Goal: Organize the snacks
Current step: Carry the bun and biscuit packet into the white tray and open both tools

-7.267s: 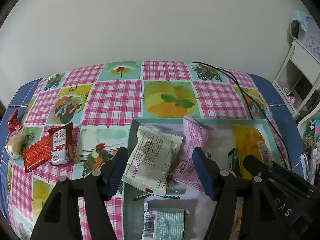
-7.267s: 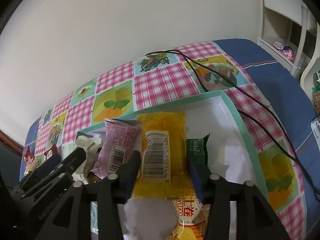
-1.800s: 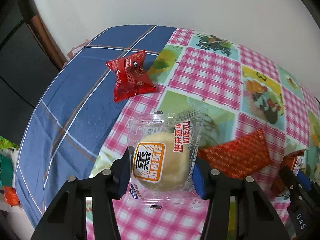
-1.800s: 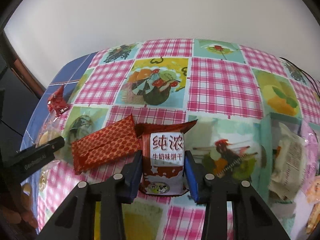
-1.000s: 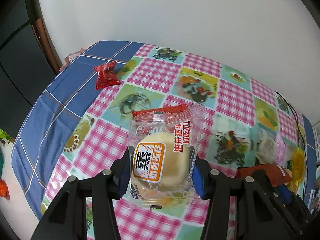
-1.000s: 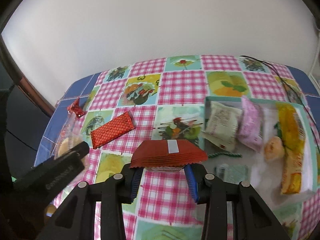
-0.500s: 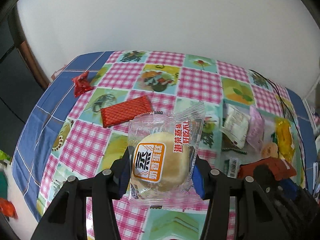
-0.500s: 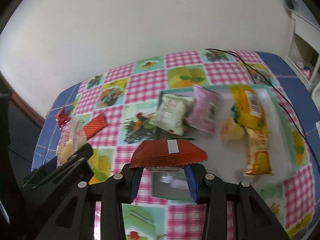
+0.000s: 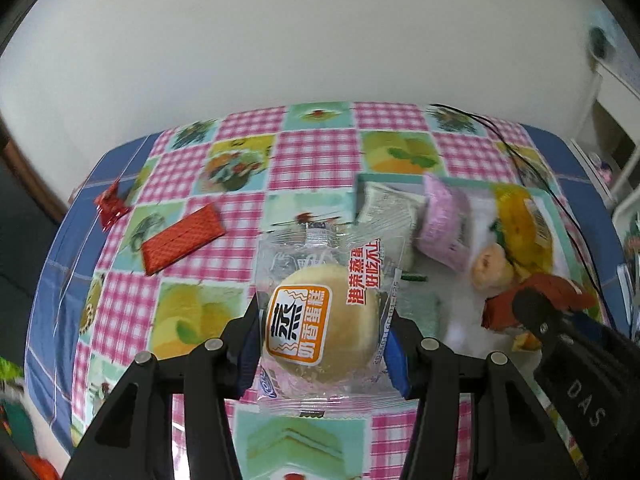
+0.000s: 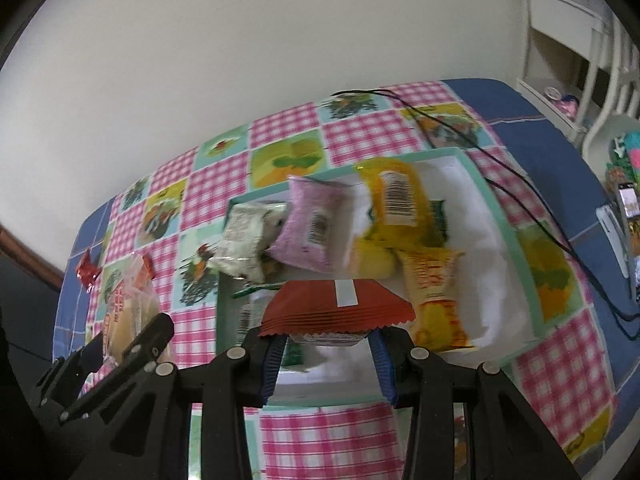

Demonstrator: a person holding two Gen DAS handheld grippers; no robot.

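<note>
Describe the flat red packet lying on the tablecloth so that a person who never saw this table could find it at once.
Start from the teal-rimmed tray of snacks on the checked tablecloth and look to its left, past open cloth. There lies the flat red packet, a long rectangle with a fine criss-cross pattern, set at a slant. The small red candy beyond it is crumpled and twisted, not flat.

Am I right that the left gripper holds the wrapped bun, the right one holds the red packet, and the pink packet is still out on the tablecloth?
Not quite. The pink packet lies inside the tray, as the right wrist view shows. The left gripper does hold the wrapped bun, and the right gripper the red packet.
</note>
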